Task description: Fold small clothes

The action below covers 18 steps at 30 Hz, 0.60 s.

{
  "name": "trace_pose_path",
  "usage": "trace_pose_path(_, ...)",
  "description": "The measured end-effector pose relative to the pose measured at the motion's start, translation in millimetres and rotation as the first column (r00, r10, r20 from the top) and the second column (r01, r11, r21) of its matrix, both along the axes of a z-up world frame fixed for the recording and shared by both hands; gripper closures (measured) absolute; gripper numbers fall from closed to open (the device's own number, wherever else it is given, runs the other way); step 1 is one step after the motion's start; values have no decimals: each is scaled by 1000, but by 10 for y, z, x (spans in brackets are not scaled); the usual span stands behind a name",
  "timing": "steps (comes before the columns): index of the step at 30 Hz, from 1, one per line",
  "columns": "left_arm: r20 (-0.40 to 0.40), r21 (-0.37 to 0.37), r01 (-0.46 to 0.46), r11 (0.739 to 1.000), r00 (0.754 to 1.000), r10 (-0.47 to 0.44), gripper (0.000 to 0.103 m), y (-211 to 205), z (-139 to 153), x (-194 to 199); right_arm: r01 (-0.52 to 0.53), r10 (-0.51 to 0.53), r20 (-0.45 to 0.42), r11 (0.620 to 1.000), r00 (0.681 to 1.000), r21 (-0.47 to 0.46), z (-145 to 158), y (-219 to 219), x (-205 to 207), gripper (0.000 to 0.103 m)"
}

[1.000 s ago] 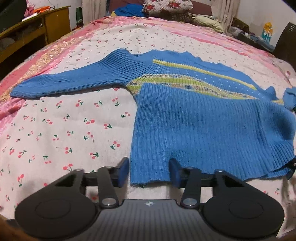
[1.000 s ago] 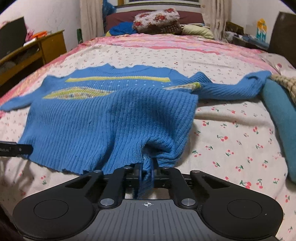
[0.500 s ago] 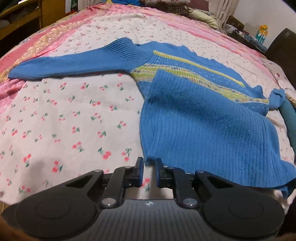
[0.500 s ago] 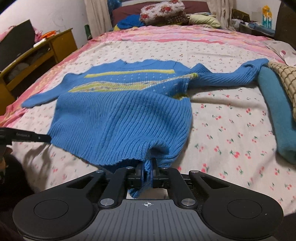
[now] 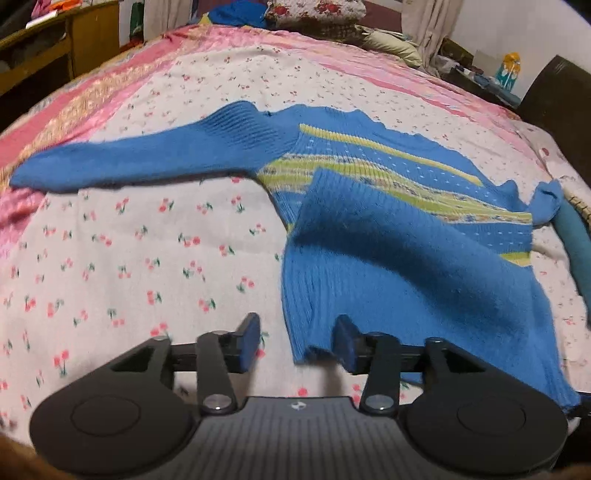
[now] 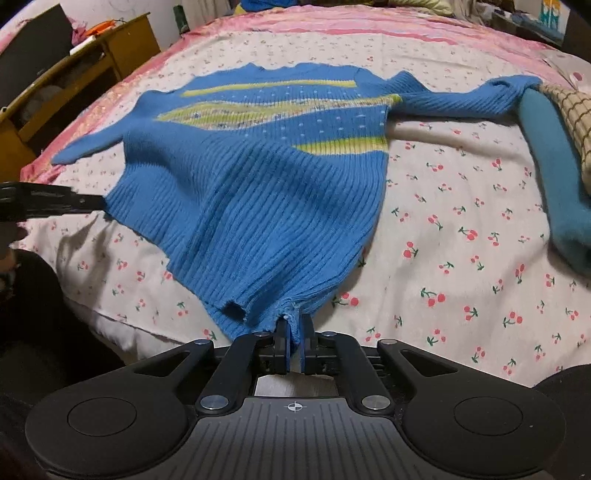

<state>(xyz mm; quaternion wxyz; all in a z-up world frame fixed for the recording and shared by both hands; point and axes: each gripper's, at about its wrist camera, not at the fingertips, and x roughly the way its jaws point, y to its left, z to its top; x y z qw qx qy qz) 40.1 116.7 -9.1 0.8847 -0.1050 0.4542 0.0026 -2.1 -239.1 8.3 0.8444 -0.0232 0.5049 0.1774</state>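
Note:
A small blue knitted sweater (image 5: 406, 258) with yellow-green stripes lies on the bed, sleeves spread out, its lower part lifted toward me. My left gripper (image 5: 295, 343) is open, with the sweater's left hem corner hanging between its fingers. In the right wrist view my right gripper (image 6: 294, 341) is shut on the right hem corner of the sweater (image 6: 266, 184) and holds it raised. The left gripper (image 6: 48, 201) shows there at the sweater's left edge.
The bed has a white cherry-print sheet (image 5: 129, 258) with a pink border. A teal folded cloth (image 6: 554, 166) and a checked cloth (image 6: 576, 110) lie at the right. A wooden desk (image 6: 74, 74) stands left of the bed. Pillows (image 5: 317, 11) lie at the head.
My left gripper went from open to nearly shut beside the hem, and is now open again around the hem corner. My right gripper stayed shut on the hem, and more of the striped chest now shows.

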Motion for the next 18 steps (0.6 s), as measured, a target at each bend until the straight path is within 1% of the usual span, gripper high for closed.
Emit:
trace_pose_path(1,-3,1,-9,1000,1000,9,50,18,-16,37,-3,3,0,1000,1000,7,15,-10,-4,92)
trace_pose_path(3,-14,-27,-30,999,999,29,49,83,-45,89,-7,7,6,1000,1000,12,45,-35,-18,92)
trace_pose_path(5,-30,-93,-62,994,998,59,50,182,-85,127,-2,2,13,1000,1000,5,74,-74,-28,92)
trace_pose_path(7,-34,-127,-86,988,996,82,50,236,-119,144,14,-14,14,1000,1000,14,97,-120,-21,92)
trace_pose_path(9,-35,-119,-90,989,996,87,53,238,-132,169,36,-37,15,999,999,32,111,-154,6,92)
trace_pose_path(11,-19,-117,-82,990,997,80,57,234,-112,181,50,-50,16,998,999,44,105,-164,34,92)
trace_pose_path(15,15,-152,-104,983,994,107,57,330,-47,173,53,-54,23,997,998,48,80,-142,69,92)
trace_pose_path(18,9,-170,-124,978,992,127,58,386,-69,211,67,-69,28,996,997,58,79,-170,84,92)
